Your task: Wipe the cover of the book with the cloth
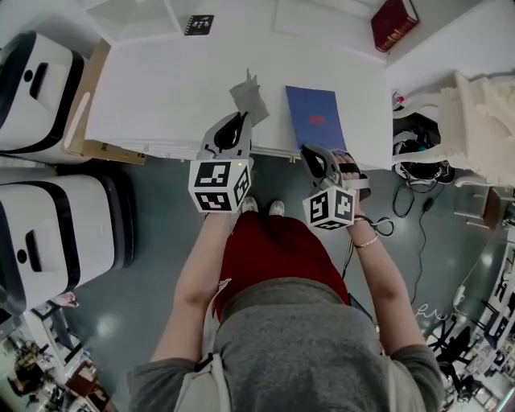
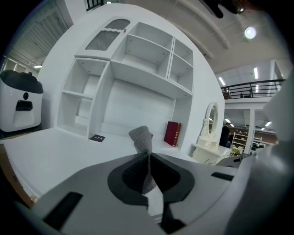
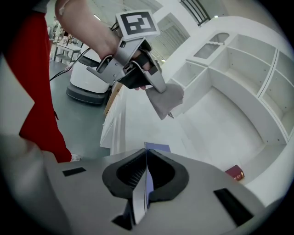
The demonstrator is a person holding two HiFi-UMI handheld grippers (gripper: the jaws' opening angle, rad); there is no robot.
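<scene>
A blue book (image 1: 315, 117) lies flat on the white table (image 1: 161, 88), its near edge at the table's front. My right gripper (image 1: 319, 154) is shut on that near edge. In the right gripper view the thin blue book (image 3: 157, 148) runs in between the closed jaws of the right gripper (image 3: 146, 160). A grey cloth (image 1: 251, 98) sticks up from my left gripper (image 1: 240, 122), which is shut on it just left of the book and above the table's front edge. The left gripper view shows the cloth (image 2: 141, 137) pinched and standing upright.
A red book (image 1: 393, 22) stands at the back right of the table, and a small black notebook (image 1: 199, 25) lies at the back. Two white machines (image 1: 36, 84) stand on the floor to the left. A white dresser (image 1: 475, 113) is to the right, with cables on the floor beside it.
</scene>
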